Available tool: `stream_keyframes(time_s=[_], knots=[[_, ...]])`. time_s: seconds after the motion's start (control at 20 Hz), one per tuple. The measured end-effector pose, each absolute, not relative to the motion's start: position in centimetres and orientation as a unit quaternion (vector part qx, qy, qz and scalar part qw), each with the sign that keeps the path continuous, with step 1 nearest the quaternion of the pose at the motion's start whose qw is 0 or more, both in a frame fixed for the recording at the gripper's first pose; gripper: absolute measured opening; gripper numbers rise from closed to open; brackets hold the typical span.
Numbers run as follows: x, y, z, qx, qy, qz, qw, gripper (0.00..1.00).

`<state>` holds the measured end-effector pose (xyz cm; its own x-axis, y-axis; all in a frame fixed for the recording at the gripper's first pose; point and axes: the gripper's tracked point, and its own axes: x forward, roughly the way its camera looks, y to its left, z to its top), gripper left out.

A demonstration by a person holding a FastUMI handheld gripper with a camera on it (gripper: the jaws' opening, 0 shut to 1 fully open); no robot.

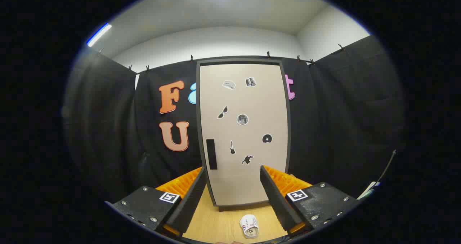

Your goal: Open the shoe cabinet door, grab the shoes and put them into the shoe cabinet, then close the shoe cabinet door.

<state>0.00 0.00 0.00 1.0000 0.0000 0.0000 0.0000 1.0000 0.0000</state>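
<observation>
1. Gripper view: the gripper (233, 186) hangs with fingers spread wide and empty, facing the shoe cabinet (243, 132), whose door (252, 100) stands closed.
2. Opening step, by the look of it, not yet begun; the next move likely calls for reaching the dark handle (211, 154) at the door's left edge.
3. Count: one cabinet, one handle, seven stickers on the door, and one shoe (249, 226) on the wooden floor (216, 222) between the fingers, near the cabinet's foot.
</observation>
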Motion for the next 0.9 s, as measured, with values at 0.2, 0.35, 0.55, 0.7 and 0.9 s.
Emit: stream_keyframes(time_s=[0.2, 0.35, 0.55, 0.7, 0.9], knots=[[0.7, 0.8, -0.1, -0.010, 0.000, 0.002, 1.000, 0.93], [1.2, 1.4, -0.2, -0.010, 0.000, 0.003, 1.000, 0.93], [1.9, 2.0, -0.4, -0.008, 0.001, -0.002, 1.000, 0.93], [2.3, 2.6, -0.7, -0.006, 0.002, -0.005, 1.000, 0.93], [3.3, 3.1, -1.0, -0.011, 0.000, -0.010, 1.000, 0.93]])
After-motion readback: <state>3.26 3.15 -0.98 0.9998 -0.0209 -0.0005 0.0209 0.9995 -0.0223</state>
